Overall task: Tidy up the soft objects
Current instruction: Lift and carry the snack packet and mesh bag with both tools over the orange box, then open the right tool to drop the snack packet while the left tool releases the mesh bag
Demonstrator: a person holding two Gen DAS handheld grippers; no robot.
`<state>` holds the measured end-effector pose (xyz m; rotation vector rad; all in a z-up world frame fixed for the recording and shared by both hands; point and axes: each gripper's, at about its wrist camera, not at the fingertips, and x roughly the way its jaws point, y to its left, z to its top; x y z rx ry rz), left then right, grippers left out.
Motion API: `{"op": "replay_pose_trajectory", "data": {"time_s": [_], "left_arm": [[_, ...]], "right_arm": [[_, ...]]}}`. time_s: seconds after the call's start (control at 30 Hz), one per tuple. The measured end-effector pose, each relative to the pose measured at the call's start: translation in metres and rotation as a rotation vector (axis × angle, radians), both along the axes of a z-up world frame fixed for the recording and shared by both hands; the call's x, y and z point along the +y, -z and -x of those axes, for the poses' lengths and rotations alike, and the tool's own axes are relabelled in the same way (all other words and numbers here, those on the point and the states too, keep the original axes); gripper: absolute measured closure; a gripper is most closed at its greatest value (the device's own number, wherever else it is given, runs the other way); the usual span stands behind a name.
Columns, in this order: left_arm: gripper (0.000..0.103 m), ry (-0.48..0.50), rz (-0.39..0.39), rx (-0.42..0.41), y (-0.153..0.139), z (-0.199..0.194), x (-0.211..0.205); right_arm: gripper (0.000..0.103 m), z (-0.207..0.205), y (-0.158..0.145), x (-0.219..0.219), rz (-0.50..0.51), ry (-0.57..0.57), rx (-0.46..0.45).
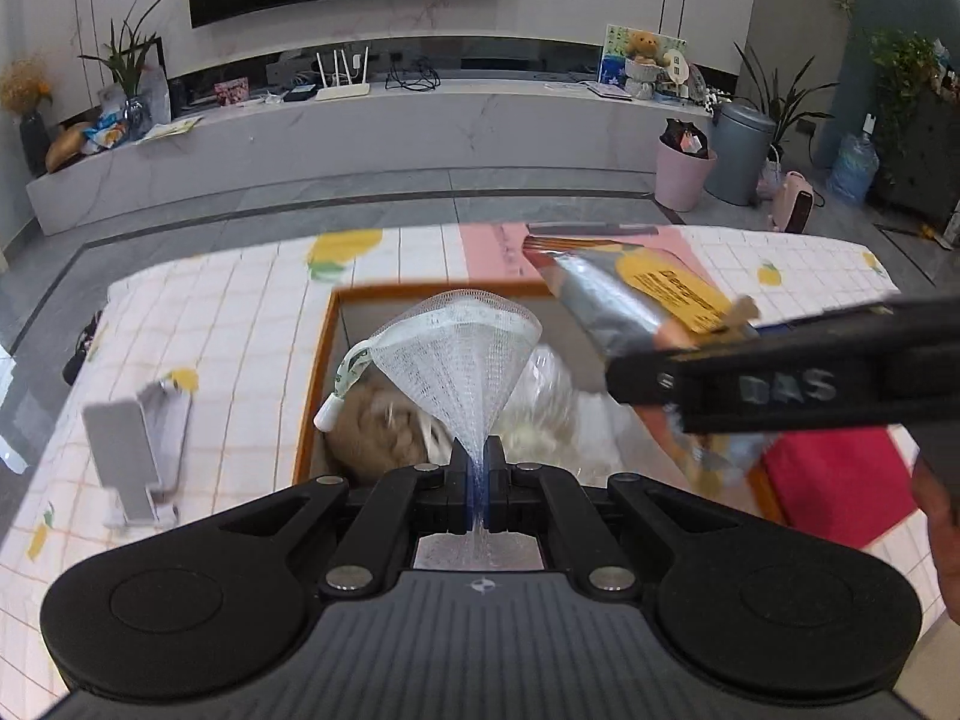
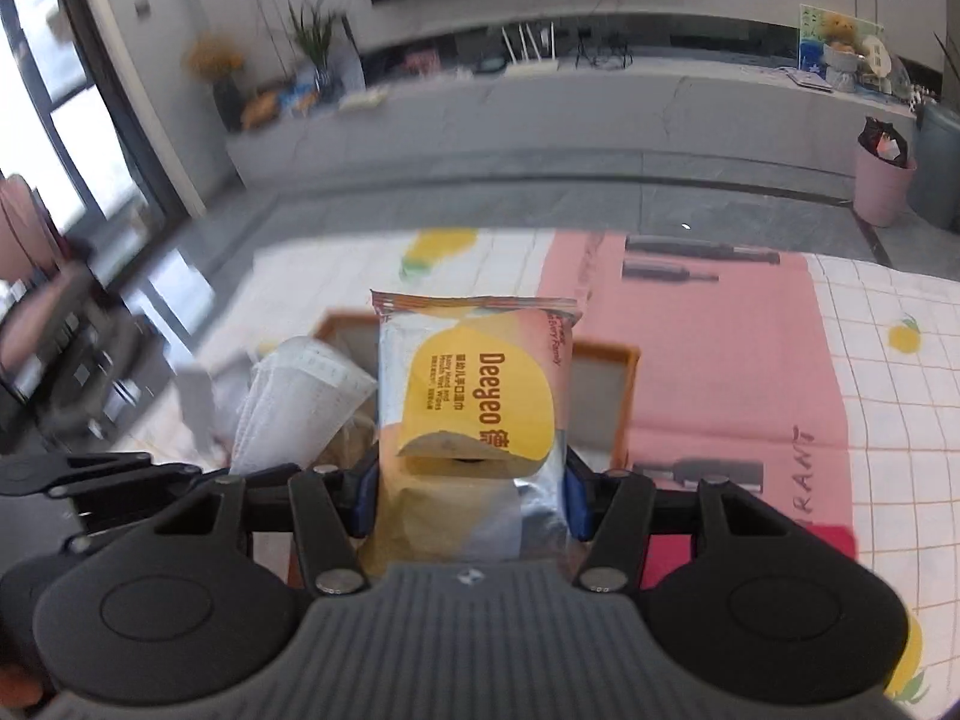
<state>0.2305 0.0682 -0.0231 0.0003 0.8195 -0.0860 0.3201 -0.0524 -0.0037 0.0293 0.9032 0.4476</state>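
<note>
My left gripper (image 1: pixel 478 468) is shut on the pinched end of a white mesh bag (image 1: pixel 456 348), which fans out above an orange-rimmed box (image 1: pixel 327 360). A tan plush toy (image 1: pixel 378 426) and a clear-wrapped white item (image 1: pixel 540 396) lie in the box. My right gripper (image 2: pixel 471 486) is shut on a yellow and pink wet wipes pack (image 2: pixel 474 396), held upright between its blue pads (image 2: pixel 573 498). In the left wrist view the pack (image 1: pixel 636 294) hangs over the box's right side. The mesh bag (image 2: pixel 300 402) shows left of the pack in the right wrist view.
The box stands on a table with a lemon-print checked cloth (image 1: pixel 240 312) and a pink mat (image 2: pixel 690 360). A grey stand (image 1: pixel 132 456) sits left of the box. A red item (image 1: pixel 840 480) lies to its right. Beyond the table are grey floor, a low TV bench and a pink bin (image 1: pixel 684 174).
</note>
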Motion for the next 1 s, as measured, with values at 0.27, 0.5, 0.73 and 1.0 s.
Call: {"op": "replay_pose_trajectory", "data": {"time_s": [0.27,0.5,0.73,1.0], "left_arm": [[0.101,0.042,0.092,-0.046,0.015,0.011,0.022],[0.101,0.049,0.091,-0.035,0.027,0.019,0.032],[0.1,0.025,0.071,-0.089,0.012,0.026,0.034],[0.1,0.039,0.06,-0.02,0.007,0.029,0.043]], "right_arm": [[0.048,-0.008,0.044,0.037,0.228,-0.02,-0.013],[0.046,-0.019,0.068,0.057,0.387,0.027,0.015],[0.02,-0.005,0.049,0.071,0.52,-0.045,-0.046],[0.085,0.001,0.011,0.04,0.337,-0.058,-0.091]]}}
